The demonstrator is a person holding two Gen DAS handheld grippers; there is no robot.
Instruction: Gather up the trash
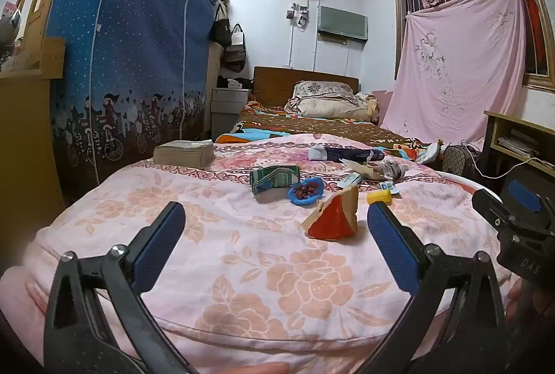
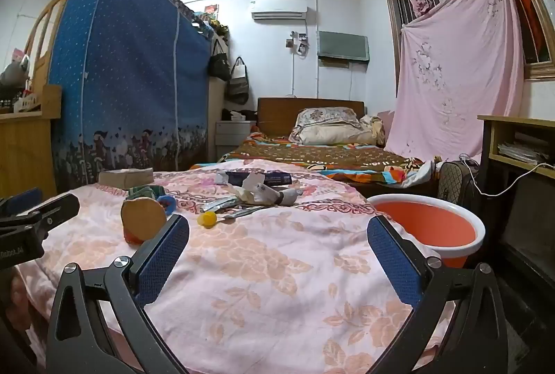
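Note:
Trash lies on a pink flowered quilt (image 1: pixel 277 270): a red and tan wedge-shaped piece (image 1: pixel 333 218) (image 2: pixel 142 218), a blue dish of red bits (image 1: pixel 305 191), a crumpled green carton (image 1: pixel 274 178) (image 2: pixel 145 192), a yellow cap (image 1: pixel 378 197) (image 2: pixel 207 219), and crumpled paper and wrappers (image 1: pixel 367 171) (image 2: pixel 256 192). My left gripper (image 1: pixel 275 221) is open and empty, just short of the wedge. My right gripper (image 2: pixel 277 235) is open and empty above the quilt. An orange basin with a white rim (image 2: pixel 426 225) stands to its right.
A stack of paper (image 1: pixel 184 152) (image 2: pixel 125 177) lies at the quilt's far left. A dark flat box (image 2: pixel 258 178) lies behind the trash. A second bed (image 1: pixel 312 121), a blue fabric wardrobe (image 1: pixel 121 62) and a desk (image 2: pixel 520 148) surround the quilt.

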